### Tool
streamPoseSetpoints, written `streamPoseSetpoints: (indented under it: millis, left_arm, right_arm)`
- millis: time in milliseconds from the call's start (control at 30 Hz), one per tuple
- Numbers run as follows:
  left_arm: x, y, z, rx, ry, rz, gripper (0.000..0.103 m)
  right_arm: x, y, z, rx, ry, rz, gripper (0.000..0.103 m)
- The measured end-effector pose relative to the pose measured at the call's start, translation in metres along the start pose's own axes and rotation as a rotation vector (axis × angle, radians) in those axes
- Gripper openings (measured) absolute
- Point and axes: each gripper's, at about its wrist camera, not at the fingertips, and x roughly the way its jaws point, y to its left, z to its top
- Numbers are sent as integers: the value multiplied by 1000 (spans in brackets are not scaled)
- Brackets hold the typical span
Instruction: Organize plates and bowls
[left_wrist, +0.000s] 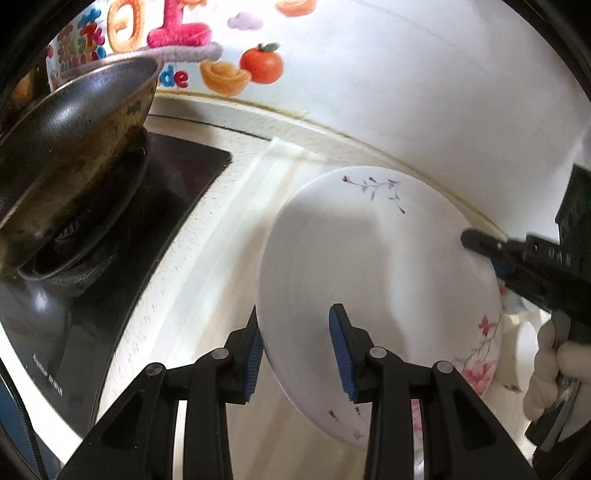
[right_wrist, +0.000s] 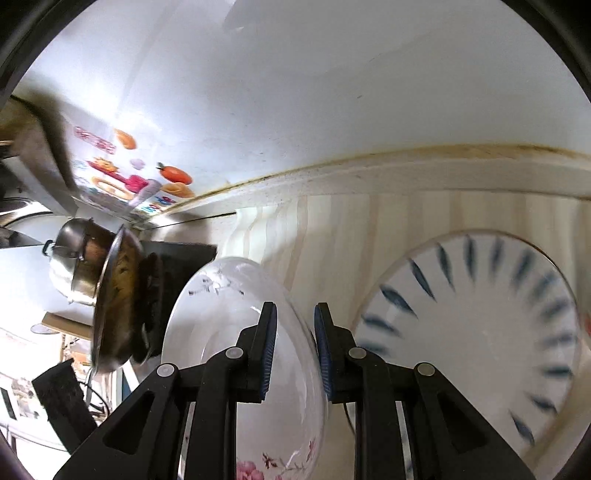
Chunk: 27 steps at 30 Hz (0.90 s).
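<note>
A white floral bowl (left_wrist: 380, 266) is held tilted above the counter by both grippers. My left gripper (left_wrist: 297, 358) is shut on its near-left rim, one blue pad inside the bowl and one outside. My right gripper (left_wrist: 480, 243) reaches in from the right and clamps the opposite rim. In the right wrist view the same floral bowl (right_wrist: 221, 325) stands edge-on, with the right gripper (right_wrist: 295, 350) shut across its rim. A white plate with blue leaf strokes (right_wrist: 472, 332) lies flat on the pale wooden mat (right_wrist: 332, 229) to the right.
A dark wok (left_wrist: 74, 122) sits on the black gas stove (left_wrist: 110, 258) at the left, with a steel pot (right_wrist: 74, 258) behind it. A white wall with fruit stickers (left_wrist: 258, 66) runs along the back. A gloved hand (left_wrist: 546, 362) holds the right gripper.
</note>
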Motion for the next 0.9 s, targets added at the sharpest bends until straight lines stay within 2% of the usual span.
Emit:
streamPoseSetpoints:
  millis: [267,467,567,767,900]
  left_arm:
    - [-38,-40,-34,72,37,-51,32]
    - [-44,-65,-69,125,100,-88,32]
    - [-33,-74,-80,139,158,-112,32]
    - [-19,-100,-115,194,227,-88,32]
    - [-10,-108,-133,223,266,-67,32]
  right_arm:
    - [-80,-32,-64,58,-36,0,23]
    - [-127,-66,-127,127,-42,2,23]
    - [-140,-83,-156,147,-34,-15,23]
    - [-154,-121,-210,185,20,-40,23]
    - [-156,-141,-229,212,40,-39,23]
